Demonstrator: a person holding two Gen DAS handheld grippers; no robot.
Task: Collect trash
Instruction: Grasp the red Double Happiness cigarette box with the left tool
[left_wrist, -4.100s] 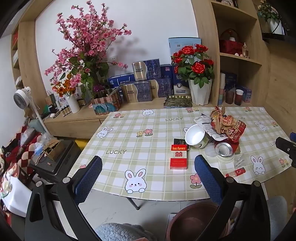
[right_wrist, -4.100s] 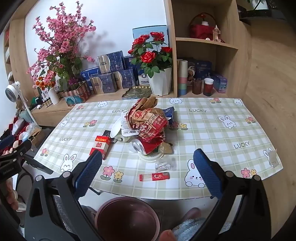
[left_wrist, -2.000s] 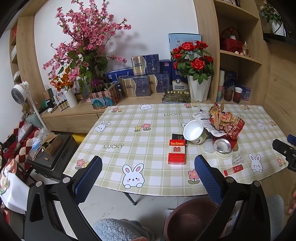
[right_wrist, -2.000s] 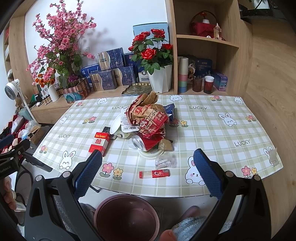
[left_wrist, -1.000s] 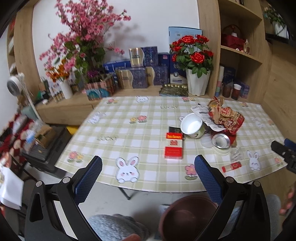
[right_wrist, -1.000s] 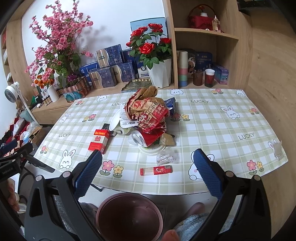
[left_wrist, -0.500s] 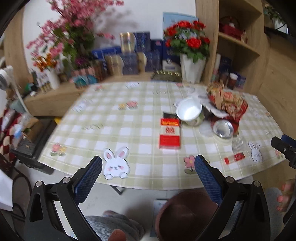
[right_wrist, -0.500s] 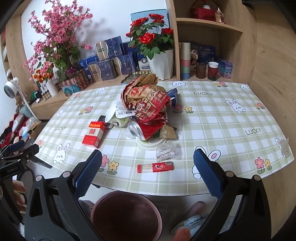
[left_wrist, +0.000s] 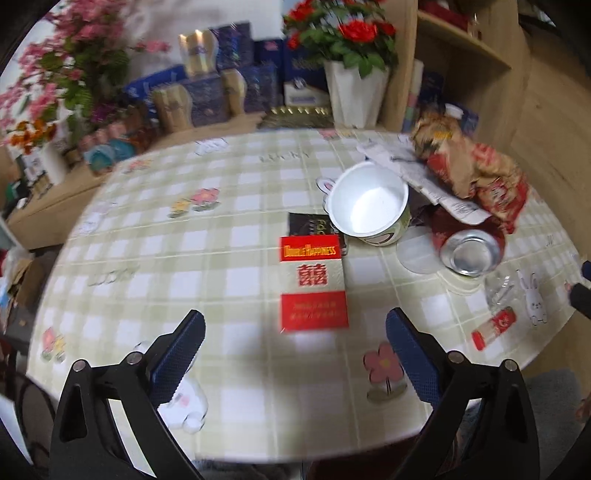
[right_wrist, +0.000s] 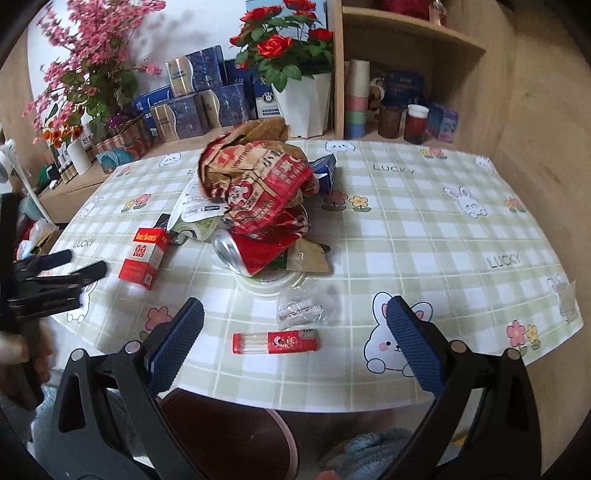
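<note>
A red and white cigarette pack (left_wrist: 313, 283) lies on the checked tablecloth, straight ahead of my open left gripper (left_wrist: 295, 341), whose fingers hover just short of it. Behind the pack sit a tipped white cup (left_wrist: 369, 208), a crushed can (left_wrist: 471, 251) and a crumpled red and brown paper bag (left_wrist: 476, 173). In the right wrist view, my open right gripper (right_wrist: 295, 328) hangs over the table's front edge, above a red lighter (right_wrist: 275, 342) and a clear wrapper (right_wrist: 301, 308). The bag (right_wrist: 258, 184), the can (right_wrist: 251, 253) and the pack (right_wrist: 146, 256) lie beyond.
A dark red bin (right_wrist: 229, 435) stands on the floor below the table's front edge. A white vase of red roses (right_wrist: 304, 99), blue boxes (right_wrist: 207, 96) and a pink flower arrangement (right_wrist: 92, 66) line the sideboard behind. Wooden shelves (right_wrist: 410, 44) rise at the back right.
Both grippers have moved forward and lower toward the table. The left one has closed in on the cigarette pack, the right one on the lighter. Both stay open.
</note>
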